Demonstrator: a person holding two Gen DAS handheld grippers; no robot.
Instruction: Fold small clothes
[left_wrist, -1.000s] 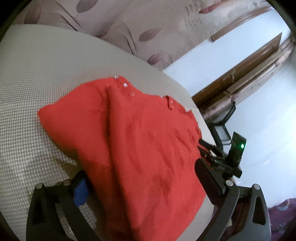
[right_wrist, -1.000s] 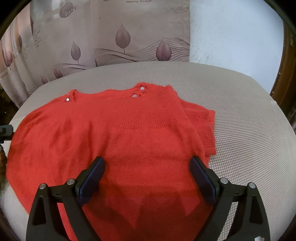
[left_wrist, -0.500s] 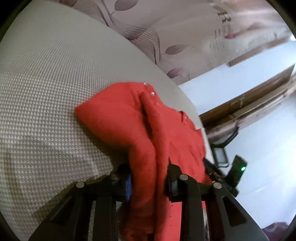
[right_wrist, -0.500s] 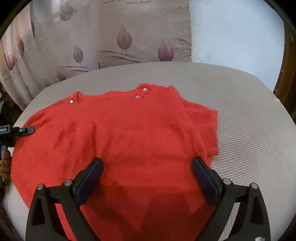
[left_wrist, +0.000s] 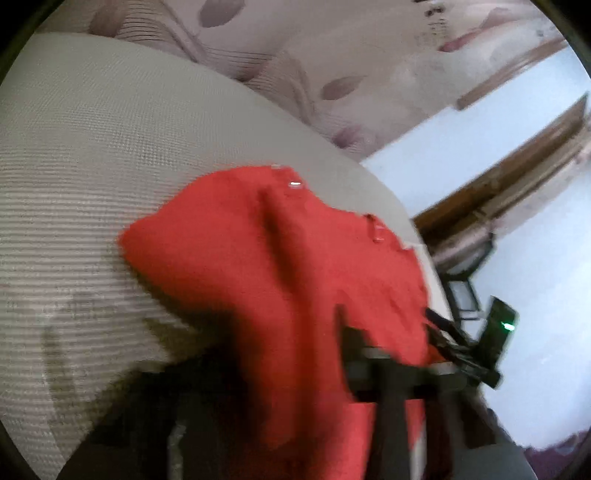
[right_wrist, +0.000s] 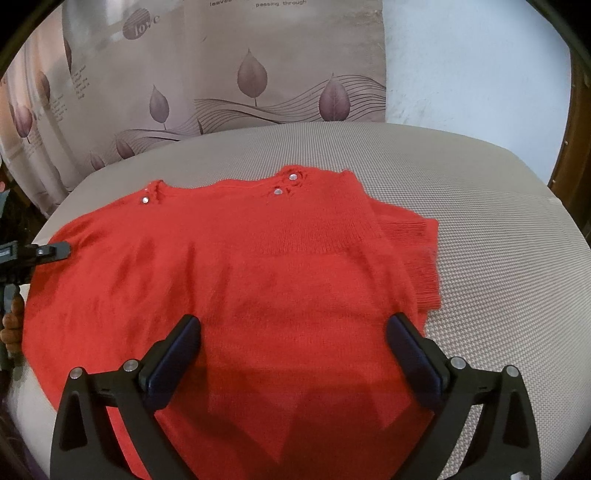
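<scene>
A small red knit sweater (right_wrist: 236, 280) with shiny studs at the neckline lies front-up on a grey textured cushion (right_wrist: 498, 258). Its right sleeve is folded in at the right edge. My right gripper (right_wrist: 293, 350) is open, hovering above the lower body of the sweater and holding nothing. In the blurred left wrist view the left gripper (left_wrist: 295, 373) is shut on the sweater's (left_wrist: 280, 280) side edge; red fabric rises in a ridge between its fingers and hides the left one. The left gripper's tip shows at the far left of the right wrist view (right_wrist: 51, 251).
A beige curtain (right_wrist: 221, 74) with leaf prints hangs behind the cushion, with a pale wall (right_wrist: 472, 66) to its right. Wooden trim (left_wrist: 517, 184) and dark equipment with a green light (left_wrist: 508, 326) stand beyond the cushion's edge.
The left gripper closed on the sweater's side edge and is lifting it, with the view now blurred by motion. The right gripper stayed open and drew back slightly.
</scene>
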